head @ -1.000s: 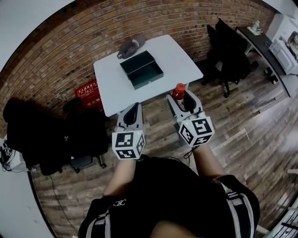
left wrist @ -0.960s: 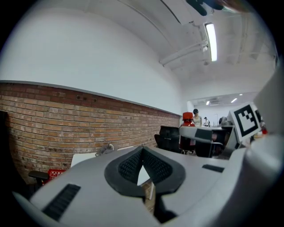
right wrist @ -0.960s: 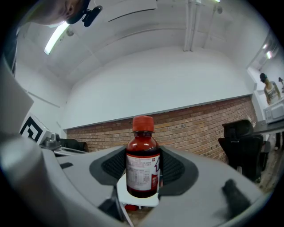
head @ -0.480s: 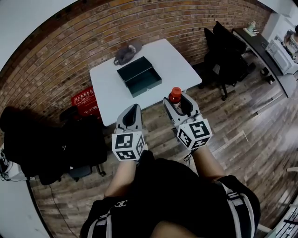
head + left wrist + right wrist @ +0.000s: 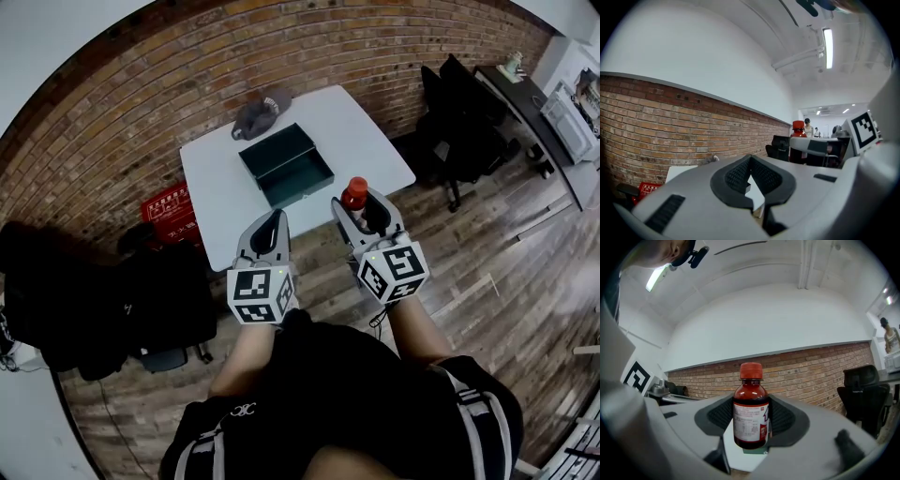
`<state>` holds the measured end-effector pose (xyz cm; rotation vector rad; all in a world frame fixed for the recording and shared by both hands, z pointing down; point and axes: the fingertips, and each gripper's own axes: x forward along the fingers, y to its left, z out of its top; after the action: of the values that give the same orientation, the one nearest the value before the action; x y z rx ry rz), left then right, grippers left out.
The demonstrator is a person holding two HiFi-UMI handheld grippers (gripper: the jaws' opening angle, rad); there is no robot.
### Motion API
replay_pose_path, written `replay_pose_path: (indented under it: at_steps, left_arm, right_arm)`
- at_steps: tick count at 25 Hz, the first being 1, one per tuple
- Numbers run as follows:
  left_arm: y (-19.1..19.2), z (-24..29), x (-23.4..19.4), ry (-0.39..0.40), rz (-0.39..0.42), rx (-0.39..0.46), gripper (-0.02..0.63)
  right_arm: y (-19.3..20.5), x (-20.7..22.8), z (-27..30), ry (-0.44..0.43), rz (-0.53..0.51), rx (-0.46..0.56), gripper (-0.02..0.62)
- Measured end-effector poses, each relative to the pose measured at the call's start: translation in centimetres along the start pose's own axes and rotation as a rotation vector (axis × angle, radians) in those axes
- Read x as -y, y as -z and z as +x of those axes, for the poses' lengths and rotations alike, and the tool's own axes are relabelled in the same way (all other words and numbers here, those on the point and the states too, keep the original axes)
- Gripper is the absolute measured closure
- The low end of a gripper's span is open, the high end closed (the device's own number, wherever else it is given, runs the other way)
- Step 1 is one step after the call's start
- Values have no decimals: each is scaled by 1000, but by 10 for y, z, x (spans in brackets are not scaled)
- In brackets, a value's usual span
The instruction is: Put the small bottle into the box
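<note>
Closest in, the person's two arms reach out from a dark top, each hand carrying a claw with its marker cube. The left claw [image 5: 272, 218] is clenched, tips meeting, with nothing between its pads. The right claw [image 5: 362, 202] is gripping the small bottle [image 5: 354, 193]. The bottle stands upright, dark red with a red cap and a white label, and the pads press on its two sides. It is up in the air, well apart from the box, and in the head view its cap shows against the desk's near edge, toward the near right corner.

Beyond the claws stands the white desk [image 5: 370, 131]. The dark green box [image 5: 286, 165] lies open around the desk's middle, its inside bare. Past it, at the far edge, sits a grey cap [image 5: 260, 105]. On the floor off the desk's left edge is a red crate [image 5: 172, 199]. Black chairs [image 5: 459, 117] stand off its right side, and a brick wall [image 5: 141, 89] runs behind.
</note>
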<state>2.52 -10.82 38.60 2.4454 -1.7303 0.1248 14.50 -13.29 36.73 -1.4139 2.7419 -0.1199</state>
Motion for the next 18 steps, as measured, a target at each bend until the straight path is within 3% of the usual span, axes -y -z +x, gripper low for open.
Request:
replay_pose_path:
  at_steps: [7, 18]
  left_arm:
    - [1, 33, -45, -12, -21, -35, 600]
    - [-1, 83, -129, 37, -42, -58, 600]
  right_arm:
    - [0, 1, 53, -8, -3, -22, 374]
    - [6, -12, 143, -11, -28, -60, 374]
